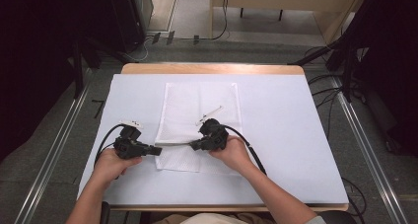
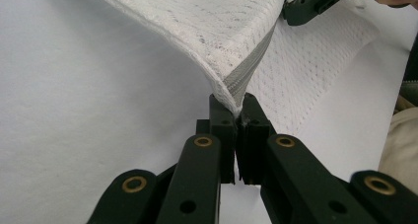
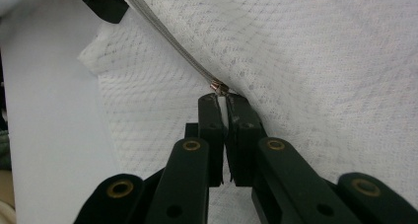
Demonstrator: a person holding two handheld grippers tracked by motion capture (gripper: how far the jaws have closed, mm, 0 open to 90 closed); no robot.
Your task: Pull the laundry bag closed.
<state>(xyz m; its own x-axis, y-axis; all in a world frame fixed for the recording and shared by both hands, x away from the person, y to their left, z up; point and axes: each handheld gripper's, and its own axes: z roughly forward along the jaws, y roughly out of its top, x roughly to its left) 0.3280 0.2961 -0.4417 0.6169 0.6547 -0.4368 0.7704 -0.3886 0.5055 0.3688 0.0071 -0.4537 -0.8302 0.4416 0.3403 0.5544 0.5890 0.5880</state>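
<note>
A white mesh bag (image 1: 197, 105) lies flat in the middle of the table, its near edge lifted where a grey zipper (image 1: 175, 144) runs between the two grippers. My left gripper (image 1: 158, 150) is shut on the bag's near-left corner at the zipper's end (image 2: 235, 105). In the left gripper view the mesh (image 2: 207, 21) rises from the jaws with the zipper (image 2: 249, 66) along its fold. My right gripper (image 1: 193, 146) is shut on the white zipper pull (image 3: 224, 108), just below the metal slider (image 3: 219, 88). Its jaws (image 3: 223, 103) point at the mesh bag (image 3: 320, 61).
A white sheet covers the table (image 1: 296, 135), with a wooden rim at the far edge (image 1: 212, 68). Metal floor rails (image 1: 59, 135), black stands and cables flank the table. The other gripper's tip appears at the top right (image 2: 308, 4) and top left (image 3: 101, 2) of the gripper views.
</note>
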